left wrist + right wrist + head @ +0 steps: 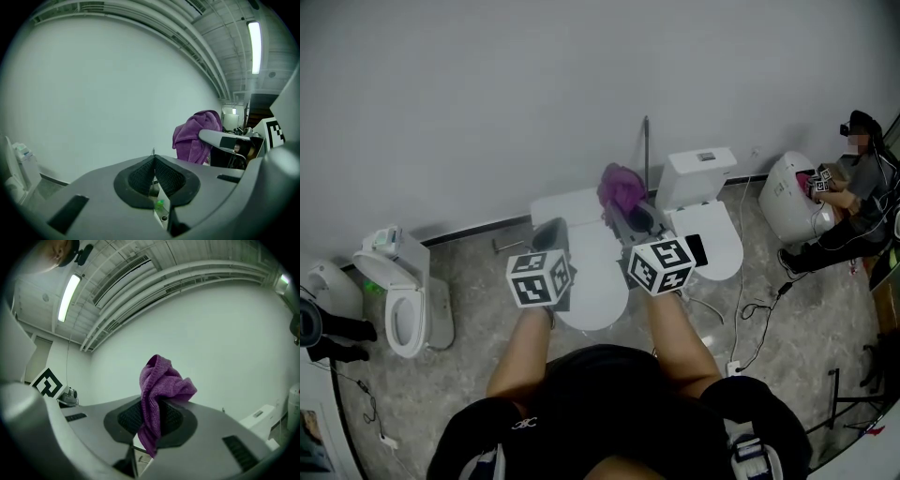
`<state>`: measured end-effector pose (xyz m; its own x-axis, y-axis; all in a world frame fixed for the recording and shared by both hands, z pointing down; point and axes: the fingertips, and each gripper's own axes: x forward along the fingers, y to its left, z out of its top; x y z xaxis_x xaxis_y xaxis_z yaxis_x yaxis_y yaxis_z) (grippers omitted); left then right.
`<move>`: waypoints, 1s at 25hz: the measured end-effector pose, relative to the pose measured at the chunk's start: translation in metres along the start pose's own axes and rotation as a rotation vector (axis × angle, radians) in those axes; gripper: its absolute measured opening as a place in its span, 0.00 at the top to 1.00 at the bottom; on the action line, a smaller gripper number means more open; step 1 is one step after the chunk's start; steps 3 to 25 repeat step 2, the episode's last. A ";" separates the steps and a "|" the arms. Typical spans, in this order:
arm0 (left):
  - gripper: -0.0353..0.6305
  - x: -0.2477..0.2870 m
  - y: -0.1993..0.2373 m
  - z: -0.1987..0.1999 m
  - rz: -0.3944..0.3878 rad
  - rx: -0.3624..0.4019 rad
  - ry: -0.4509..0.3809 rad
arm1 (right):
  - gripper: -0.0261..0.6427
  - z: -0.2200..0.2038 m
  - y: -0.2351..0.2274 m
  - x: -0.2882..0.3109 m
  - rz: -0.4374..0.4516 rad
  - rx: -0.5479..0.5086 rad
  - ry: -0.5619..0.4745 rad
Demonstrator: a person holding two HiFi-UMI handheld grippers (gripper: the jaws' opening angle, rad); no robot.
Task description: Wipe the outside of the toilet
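The right gripper (151, 420) pinches a soft, light purple knitted cloth (161, 383) mid-fold, over the white ceramic toilet (592, 281) ahead. The left gripper (154, 176) is closed, empty. The cloth likely drapes and moulds easily.

Dim, even light — fisheye-warped edges

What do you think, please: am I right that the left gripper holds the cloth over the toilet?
Not quite: the right gripper holds the cloth over the toilet, pinched between its jaws, as the right gripper view shows. The left gripper is shut on nothing.
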<state>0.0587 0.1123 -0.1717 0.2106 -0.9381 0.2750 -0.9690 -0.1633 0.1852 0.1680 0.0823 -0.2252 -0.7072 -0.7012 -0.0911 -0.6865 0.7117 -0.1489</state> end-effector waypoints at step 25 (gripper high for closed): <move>0.94 0.002 -0.004 -0.001 -0.005 0.006 0.001 | 0.88 0.000 -0.003 -0.001 0.005 0.004 -0.002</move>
